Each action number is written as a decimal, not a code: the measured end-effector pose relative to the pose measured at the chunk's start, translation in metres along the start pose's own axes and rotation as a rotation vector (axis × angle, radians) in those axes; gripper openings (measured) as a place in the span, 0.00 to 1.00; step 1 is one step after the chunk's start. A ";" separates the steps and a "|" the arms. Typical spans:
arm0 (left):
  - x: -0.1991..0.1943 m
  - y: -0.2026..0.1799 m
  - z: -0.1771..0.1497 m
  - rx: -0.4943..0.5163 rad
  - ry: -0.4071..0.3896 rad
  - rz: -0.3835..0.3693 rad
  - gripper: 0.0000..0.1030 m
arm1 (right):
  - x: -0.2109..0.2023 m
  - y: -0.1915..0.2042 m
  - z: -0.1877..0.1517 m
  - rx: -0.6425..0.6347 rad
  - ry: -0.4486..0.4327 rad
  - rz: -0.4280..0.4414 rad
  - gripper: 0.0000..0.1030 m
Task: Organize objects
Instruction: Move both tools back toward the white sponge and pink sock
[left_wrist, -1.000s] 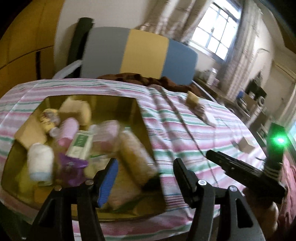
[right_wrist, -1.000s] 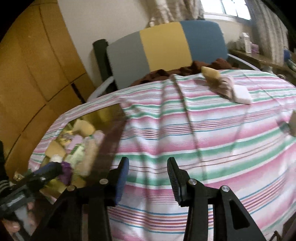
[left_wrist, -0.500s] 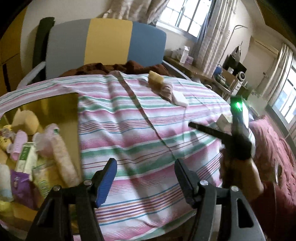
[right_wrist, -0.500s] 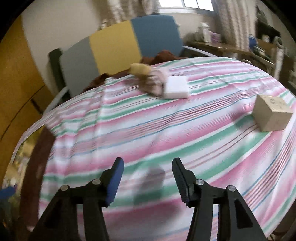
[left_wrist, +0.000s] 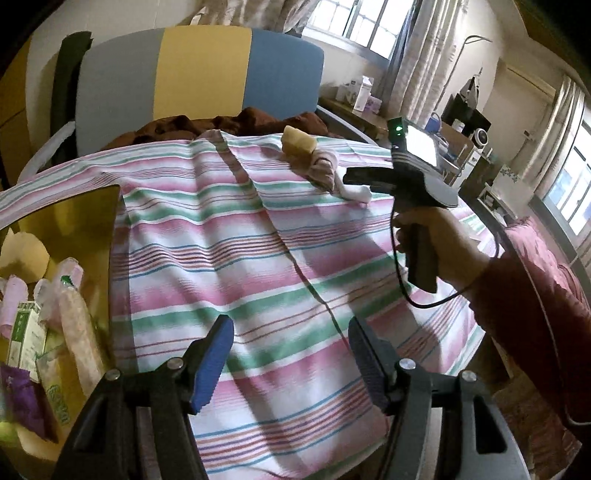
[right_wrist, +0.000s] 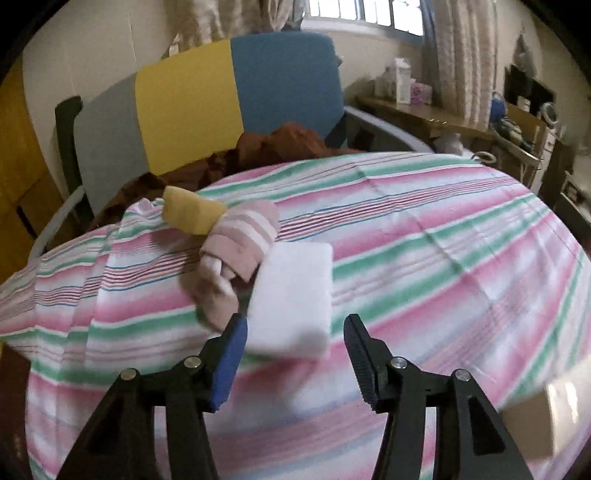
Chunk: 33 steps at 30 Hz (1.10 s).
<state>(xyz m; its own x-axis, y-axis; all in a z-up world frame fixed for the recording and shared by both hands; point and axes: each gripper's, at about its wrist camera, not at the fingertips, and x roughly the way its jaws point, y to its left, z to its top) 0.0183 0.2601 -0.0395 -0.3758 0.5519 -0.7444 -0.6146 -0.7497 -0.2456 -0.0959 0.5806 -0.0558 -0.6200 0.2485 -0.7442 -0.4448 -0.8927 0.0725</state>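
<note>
My right gripper (right_wrist: 295, 323) is open and hovers low over the striped tablecloth (right_wrist: 424, 258). The near end of a white folded pad (right_wrist: 291, 295) lies between its fingertips, untouched. A pink striped cloth (right_wrist: 240, 240) and a yellow bundle (right_wrist: 192, 214) lie just beyond the pad. My left gripper (left_wrist: 289, 328) is open and holds nothing, above bare cloth. A gold tray (left_wrist: 66, 210) at its left holds several rolls, a green-and-white box (left_wrist: 26, 332) and a purple packet (left_wrist: 18, 398). In the left wrist view a hand (left_wrist: 439, 243) holds the right gripper near the white pad (left_wrist: 358, 192).
A grey, yellow and blue chair (left_wrist: 203, 74) stands behind the table with brown fabric (left_wrist: 221, 123) on its seat. A blurred tan box (right_wrist: 535, 424) sits at the table's right edge. A cluttered side desk (right_wrist: 424, 114) runs along the right wall under the windows.
Both views have swung right, away from the tray. My right gripper crossed the table to the white pad and its jaws widened. My left gripper moved off the tray onto bare cloth.
</note>
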 end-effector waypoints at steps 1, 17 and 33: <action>0.001 0.000 0.002 -0.002 0.000 0.002 0.63 | 0.008 0.002 0.003 0.000 0.007 0.002 0.54; 0.054 -0.025 0.055 0.059 -0.018 0.031 0.63 | -0.013 -0.025 -0.022 -0.039 -0.043 -0.078 0.52; 0.220 -0.052 0.175 -0.001 0.019 0.034 0.63 | -0.021 -0.058 -0.046 0.085 -0.056 -0.075 0.54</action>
<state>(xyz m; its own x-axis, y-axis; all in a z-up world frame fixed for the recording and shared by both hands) -0.1534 0.4845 -0.0822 -0.3831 0.5194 -0.7638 -0.6012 -0.7680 -0.2207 -0.0274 0.6099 -0.0751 -0.6171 0.3359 -0.7116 -0.5431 -0.8362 0.0762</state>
